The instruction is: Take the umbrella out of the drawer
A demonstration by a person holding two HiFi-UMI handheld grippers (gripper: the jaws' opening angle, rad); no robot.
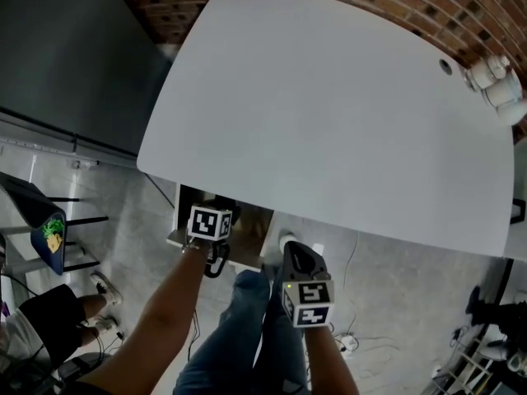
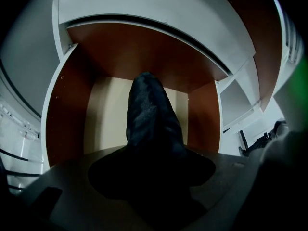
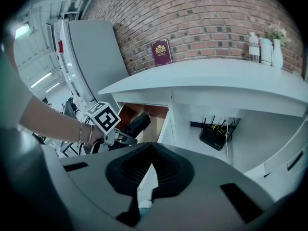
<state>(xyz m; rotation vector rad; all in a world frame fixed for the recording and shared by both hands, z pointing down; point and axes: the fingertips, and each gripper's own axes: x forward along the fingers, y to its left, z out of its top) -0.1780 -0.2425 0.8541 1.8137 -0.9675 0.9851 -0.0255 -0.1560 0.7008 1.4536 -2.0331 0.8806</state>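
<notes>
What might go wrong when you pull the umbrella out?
1. The umbrella sits between the left tongs, but its soft fabric tapers, so it might slip back into the drawer.
2. The white table overhangs the drawer, so the umbrella's far end could bump its edge if lifted straight up.

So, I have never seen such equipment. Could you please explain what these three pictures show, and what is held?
There is no robot here. A person holds a two-jaw gripper in each hand. The head view looks down on a white table; a red book and some bottles stand at its far edge. The other two views come from cameras on the grippers. The left gripper reaches into the drawer under the table, and the dark umbrella lies between its jaws; whether they press on it I cannot tell. The right gripper hangs nearby, jaws together, empty.
</notes>
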